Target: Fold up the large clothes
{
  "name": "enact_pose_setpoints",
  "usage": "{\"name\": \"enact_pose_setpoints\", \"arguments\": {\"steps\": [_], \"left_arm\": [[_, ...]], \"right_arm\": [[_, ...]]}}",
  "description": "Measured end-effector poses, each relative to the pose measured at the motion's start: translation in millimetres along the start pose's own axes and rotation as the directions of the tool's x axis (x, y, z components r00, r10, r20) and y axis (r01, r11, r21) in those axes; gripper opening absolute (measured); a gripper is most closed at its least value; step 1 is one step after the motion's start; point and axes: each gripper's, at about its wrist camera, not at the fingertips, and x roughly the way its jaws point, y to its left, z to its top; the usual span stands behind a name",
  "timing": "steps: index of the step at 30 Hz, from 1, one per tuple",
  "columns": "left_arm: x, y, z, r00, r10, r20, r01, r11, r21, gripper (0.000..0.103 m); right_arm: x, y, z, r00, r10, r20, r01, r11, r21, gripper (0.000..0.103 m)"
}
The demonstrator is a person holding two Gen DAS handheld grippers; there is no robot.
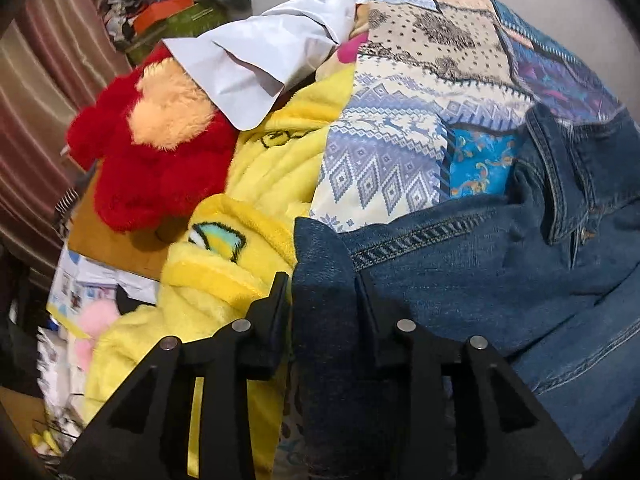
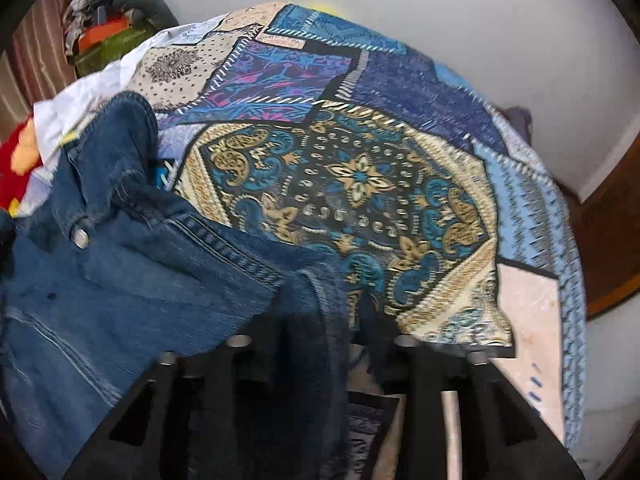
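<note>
A blue denim jacket (image 1: 480,264) lies on a bed covered by a patchwork bedspread (image 1: 400,128). My left gripper (image 1: 324,292) is shut on a fold of the denim jacket at its left edge; the cloth hangs down between the two black fingers. In the right wrist view the same denim jacket (image 2: 132,272) lies at the left over the patterned bedspread (image 2: 360,184). My right gripper (image 2: 320,312) is shut on another edge of the denim, which drapes between its fingers. The jacket's collar and a metal button (image 2: 81,238) show at the left.
A yellow plush blanket (image 1: 240,248), a red and peach plush toy (image 1: 160,152) and a white cloth (image 1: 260,52) lie left of the jacket. A pile of boxes and clothes (image 1: 168,12) stands by the striped curtain (image 1: 36,92). A white wall (image 2: 480,20) is behind the bed.
</note>
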Motion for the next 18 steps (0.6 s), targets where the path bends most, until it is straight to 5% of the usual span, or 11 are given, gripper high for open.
{"name": "enact_pose_setpoints", "arguments": {"steps": [8, 18], "left_arm": [[-28, -2, 1, 1.000, 0.011, -0.001, -0.011, 0.999, 0.034, 0.047], [-136, -4, -12, 0.986, -0.078, 0.146, 0.069, 0.996, 0.062, 0.053]], "right_arm": [[-30, -29, -4, 0.996, 0.092, -0.008, -0.091, 0.990, 0.111, 0.064], [-143, -24, -17, 0.977, 0.173, 0.124, -0.186, 0.978, 0.098, 0.065]]}}
